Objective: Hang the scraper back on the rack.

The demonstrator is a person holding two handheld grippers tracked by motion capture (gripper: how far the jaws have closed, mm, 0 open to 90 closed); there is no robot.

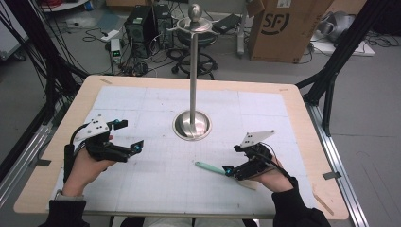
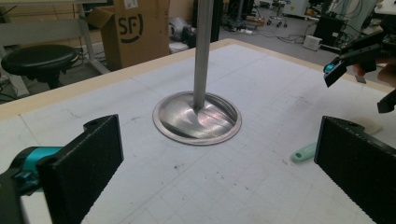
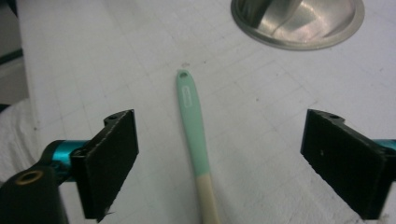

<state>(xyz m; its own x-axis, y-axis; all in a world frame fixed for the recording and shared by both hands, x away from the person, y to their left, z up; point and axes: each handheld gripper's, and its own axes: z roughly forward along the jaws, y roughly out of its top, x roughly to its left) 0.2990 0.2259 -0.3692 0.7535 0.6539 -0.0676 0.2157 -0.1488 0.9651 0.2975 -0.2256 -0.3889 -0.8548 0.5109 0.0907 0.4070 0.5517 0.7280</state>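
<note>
A utensil (image 1: 210,167) with a mint-green handle and a cream lower part lies flat on the white mat, right of centre. In the right gripper view the utensil (image 3: 189,112) runs lengthwise between my jaws, its holed tip towards the steel stand base (image 3: 299,23). My right gripper (image 1: 232,160) hovers over its cream end, open, and its pads (image 3: 114,154) stand well clear of the handle. My left gripper (image 1: 131,135) rests at the left side of the mat, open and holding nothing. It faces the stand (image 2: 197,119) and the green handle (image 2: 303,151).
The stand's tall pole (image 1: 193,71) rises from a round dish base (image 1: 191,125) at mid-table, with hooks at its top. The mat (image 1: 156,184) covers most of the wooden table (image 1: 293,101). Beyond it stand a cardboard box (image 1: 283,28), computer towers (image 1: 144,23) and black frame posts.
</note>
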